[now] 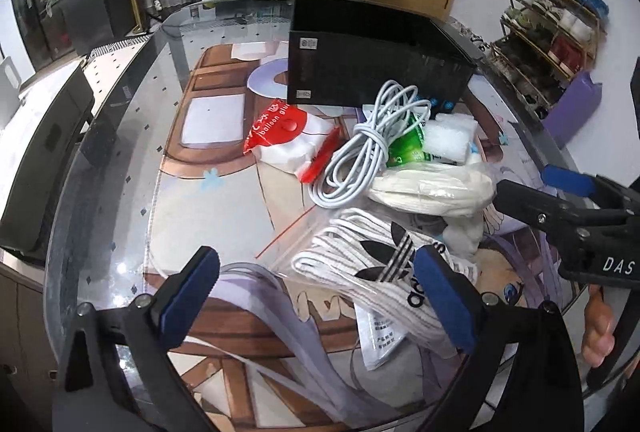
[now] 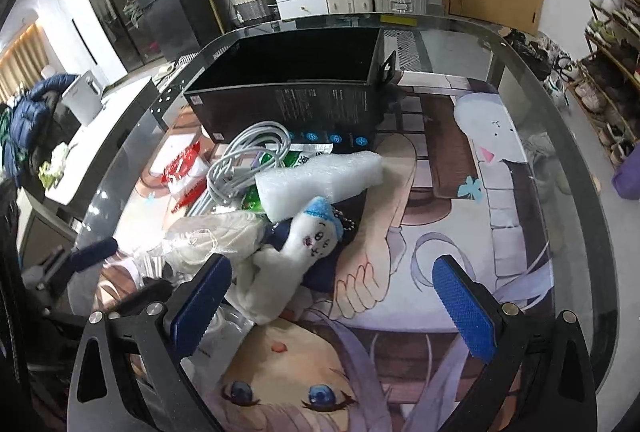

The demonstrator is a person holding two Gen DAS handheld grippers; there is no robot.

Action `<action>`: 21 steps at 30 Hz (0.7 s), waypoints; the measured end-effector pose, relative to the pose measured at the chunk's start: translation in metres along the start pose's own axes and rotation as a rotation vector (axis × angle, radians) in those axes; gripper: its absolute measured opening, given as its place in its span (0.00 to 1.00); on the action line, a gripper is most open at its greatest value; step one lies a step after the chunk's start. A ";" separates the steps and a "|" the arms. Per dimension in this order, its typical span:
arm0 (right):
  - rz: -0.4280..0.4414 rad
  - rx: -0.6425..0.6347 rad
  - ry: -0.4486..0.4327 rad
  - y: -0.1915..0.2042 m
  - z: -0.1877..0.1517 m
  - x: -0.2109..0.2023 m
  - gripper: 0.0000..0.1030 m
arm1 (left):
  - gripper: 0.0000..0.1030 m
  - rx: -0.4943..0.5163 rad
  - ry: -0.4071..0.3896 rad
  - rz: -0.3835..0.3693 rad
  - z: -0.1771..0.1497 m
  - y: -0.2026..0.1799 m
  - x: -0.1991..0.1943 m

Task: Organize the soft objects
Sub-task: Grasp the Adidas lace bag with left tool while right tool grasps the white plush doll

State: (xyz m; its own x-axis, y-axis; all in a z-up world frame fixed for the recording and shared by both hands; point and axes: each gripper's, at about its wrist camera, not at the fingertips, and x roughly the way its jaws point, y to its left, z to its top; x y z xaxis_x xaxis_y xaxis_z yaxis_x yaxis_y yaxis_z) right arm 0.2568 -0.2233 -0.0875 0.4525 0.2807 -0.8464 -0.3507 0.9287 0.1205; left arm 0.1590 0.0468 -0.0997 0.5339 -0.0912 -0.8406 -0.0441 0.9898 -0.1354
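Your left gripper (image 1: 316,296) gapes wide, empty; the laces bag (image 1: 372,264) lies at its 1 o'clock. Your right gripper (image 2: 332,300) is equally spread, holding nothing, one plush (image 2: 296,256) at 11 o'clock, possibly touching its left pad. One box (image 2: 296,91) sits beyond.

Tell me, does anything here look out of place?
Yes: a coiled cable lies in the heap with the soft things, such as socks and a plush toy. The black box behind looks empty.
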 end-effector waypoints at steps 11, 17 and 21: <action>-0.018 0.007 -0.011 -0.017 -0.008 -0.008 1.00 | 0.96 0.028 0.025 -0.002 0.010 -0.034 0.024; -0.021 0.002 -0.002 -0.019 -0.009 -0.006 1.00 | 0.96 0.030 0.043 -0.022 0.007 -0.033 0.025; -0.016 -0.020 0.024 -0.012 -0.013 0.001 1.00 | 0.92 0.018 0.055 -0.046 0.002 -0.015 0.017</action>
State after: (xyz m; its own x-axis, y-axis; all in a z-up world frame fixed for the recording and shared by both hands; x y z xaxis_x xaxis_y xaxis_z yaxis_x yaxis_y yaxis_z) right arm 0.2510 -0.2369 -0.0963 0.4384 0.2601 -0.8603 -0.3600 0.9279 0.0970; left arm 0.1700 0.0301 -0.1111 0.4878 -0.1423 -0.8613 -0.0050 0.9862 -0.1658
